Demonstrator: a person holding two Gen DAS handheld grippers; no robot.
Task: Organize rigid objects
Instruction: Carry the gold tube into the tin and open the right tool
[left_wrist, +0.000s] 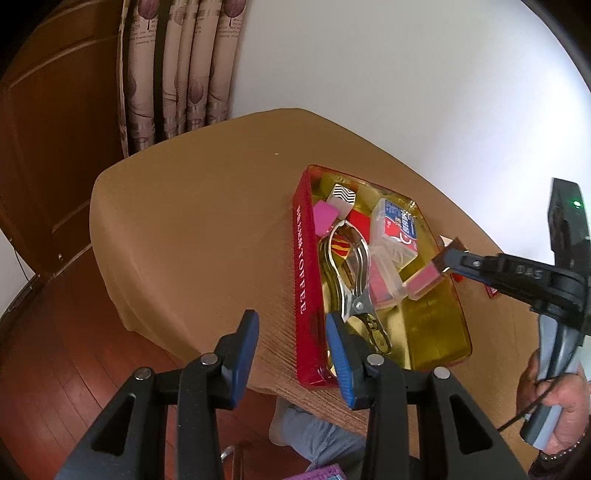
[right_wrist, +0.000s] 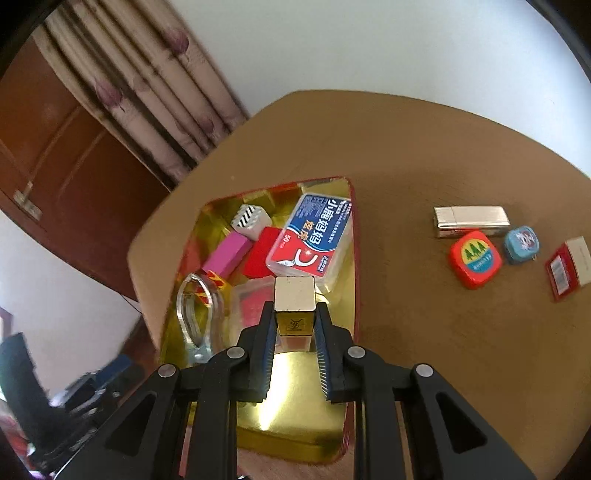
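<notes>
A red tin with a gold inside lies on the brown table. It holds a floss box, a pink block, a striped cube, a red box and a metal clamp. My right gripper is shut on a gold lipstick case and holds it over the tin; it also shows in the left wrist view. My left gripper is open and empty, straddling the tin's near wall.
On the table right of the tin lie a silver case, a red tape measure, a small blue tape measure and a red-and-white box. Curtains and a wooden door stand behind.
</notes>
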